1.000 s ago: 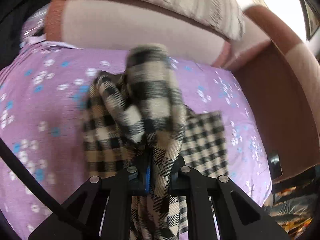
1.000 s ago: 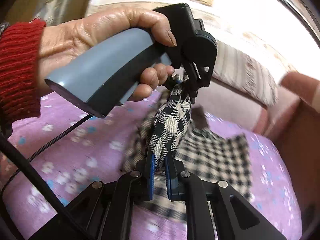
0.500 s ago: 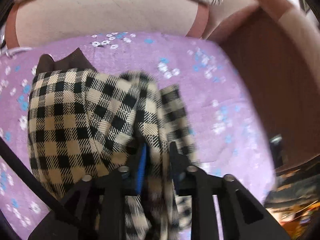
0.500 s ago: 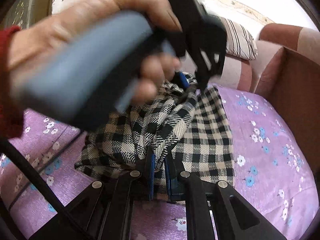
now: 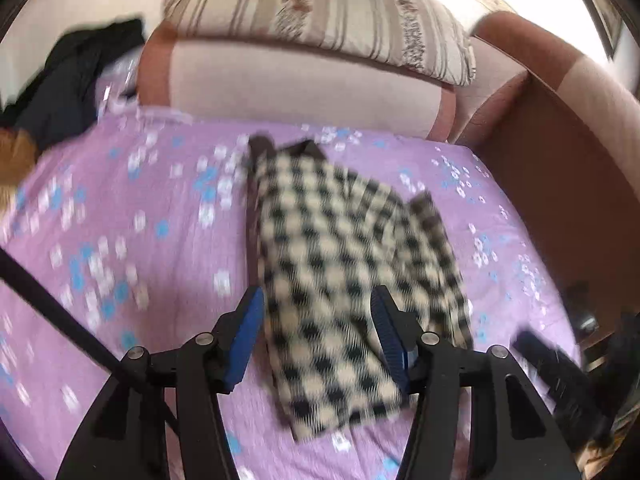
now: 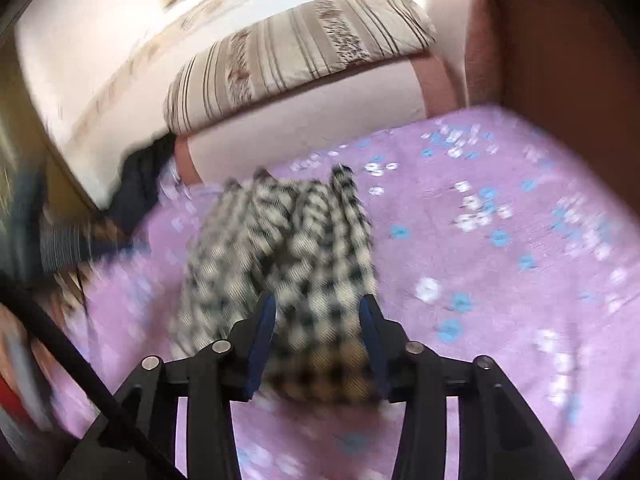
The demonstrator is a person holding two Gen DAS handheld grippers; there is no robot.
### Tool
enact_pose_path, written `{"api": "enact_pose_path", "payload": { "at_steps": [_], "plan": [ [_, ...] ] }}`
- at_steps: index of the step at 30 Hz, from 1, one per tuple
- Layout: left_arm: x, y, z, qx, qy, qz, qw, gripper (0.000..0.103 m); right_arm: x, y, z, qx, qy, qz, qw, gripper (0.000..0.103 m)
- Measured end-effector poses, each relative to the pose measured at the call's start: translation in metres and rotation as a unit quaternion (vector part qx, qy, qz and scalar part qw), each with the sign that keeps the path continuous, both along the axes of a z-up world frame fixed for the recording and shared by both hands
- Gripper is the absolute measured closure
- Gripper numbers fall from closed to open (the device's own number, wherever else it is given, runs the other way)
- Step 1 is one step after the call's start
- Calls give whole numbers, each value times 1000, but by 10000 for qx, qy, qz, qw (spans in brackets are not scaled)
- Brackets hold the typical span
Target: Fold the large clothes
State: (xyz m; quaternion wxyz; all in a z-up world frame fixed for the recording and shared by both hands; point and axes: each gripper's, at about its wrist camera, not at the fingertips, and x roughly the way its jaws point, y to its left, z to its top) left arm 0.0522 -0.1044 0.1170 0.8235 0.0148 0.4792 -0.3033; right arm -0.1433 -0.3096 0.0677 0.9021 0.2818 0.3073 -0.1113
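A black-and-cream checked garment point(image 5: 340, 264) lies folded into a long strip on the purple flowered bedsheet point(image 5: 132, 240). My left gripper point(image 5: 318, 320) hovers over its near end; the jaws are opening and the blue pads stand apart from the cloth. In the right wrist view the same checked garment point(image 6: 304, 248) lies bunched and blurred. My right gripper point(image 6: 318, 320) is over its near edge, jaws opening, with cloth seen between the pads but not pressed by them.
A striped pillow point(image 5: 320, 12) rests on the pink-and-brown headboard cushion point(image 5: 300, 88). A dark garment point(image 5: 68, 84) lies at the far left of the bed. A brown wooden side panel point(image 5: 560, 200) borders the bed on the right. A black cable point(image 5: 60, 312) crosses the lower left.
Both grippers were shut on the raised checked cloth. They swung it over, laid it on the sheet and let go. The jaws now stand apart and the garment lies flat.
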Motion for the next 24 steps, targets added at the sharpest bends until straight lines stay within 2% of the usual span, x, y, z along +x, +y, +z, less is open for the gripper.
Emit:
{"api": "enact_pose_path", "payload": {
  "at_steps": [1, 3, 6, 9, 10, 11, 12, 15, 19, 21, 24],
  "plan": [
    [-3, 5, -8, -47, 107, 90, 9999, 49, 16, -8, -3, 447, -127, 255, 9986, 42],
    [-7, 13, -19, -78, 169, 229, 9996, 49, 50, -12, -11, 751, -35, 591, 9954, 41],
    [-14, 16, -33, 10, 61, 426, 9991, 49, 110, -11, -30, 701, 230, 982, 9924, 41],
    [-15, 16, -43, -10, 82, 554, 9984, 49, 145, -10, -57, 816, 433, 1103, 9896, 41],
    [-14, 15, -46, -2, 83, 565, 9984, 49, 150, -7, -63, 791, 452, 1184, 9888, 57],
    [-12, 12, -48, 7, 79, 573, 9983, 49, 155, -4, -68, 900, 475, 1352, 9856, 86],
    [-11, 10, -50, 9, 64, 577, 9983, 49, 158, -6, -70, 1043, 474, 1420, 9832, 94],
    [-8, 2, -50, -78, 53, 580, 9983, 49, 155, -15, -57, 1073, 282, 1351, 9846, 96],
    [-8, -7, -51, -172, 100, 429, 9989, 48, 127, -29, -28, 1025, -44, 1173, 9878, 97],
    [-12, -9, -53, -181, 118, 333, 9992, 45, 117, -36, -19, 893, -65, 1043, 9905, 97],
    [-16, -11, -57, -170, 136, 225, 9995, 44, 107, -52, -24, 874, 120, 742, 9933, 97]
  ]
}}
